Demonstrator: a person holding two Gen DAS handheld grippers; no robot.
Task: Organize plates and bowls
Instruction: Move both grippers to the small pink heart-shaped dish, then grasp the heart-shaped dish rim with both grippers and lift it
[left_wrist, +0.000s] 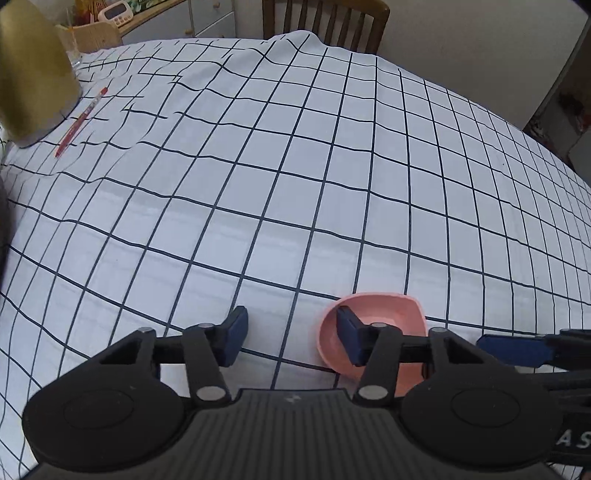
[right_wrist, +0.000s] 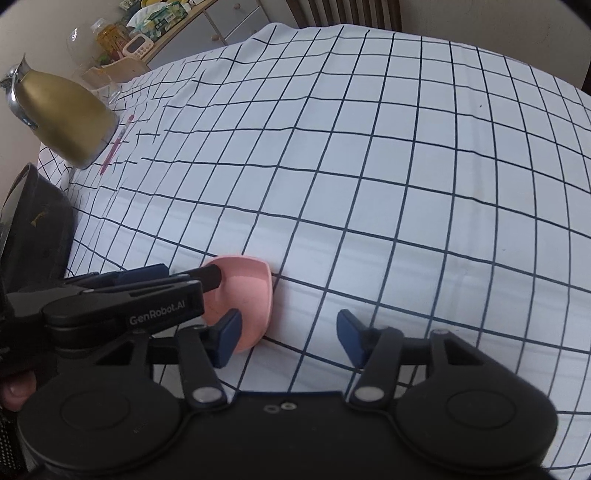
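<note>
A pink bowl (left_wrist: 373, 332) sat empty (partly hidden by gripper parts) on the desk (left_wrist: 295, 184); both grippers' jaws stood spread, pinching nothing.

- Your bowl (left_wrist: 373, 334) sits on the tablecloth (left_wrist: 295, 184), lower right of the left wrist view.
- The jug (right_wrist: 62, 122) stands upper left, a pen (right_wrist: 116, 146) just beside it.
- A chair (left_wrist: 325, 22) stands behind the table, top centre.
</note>
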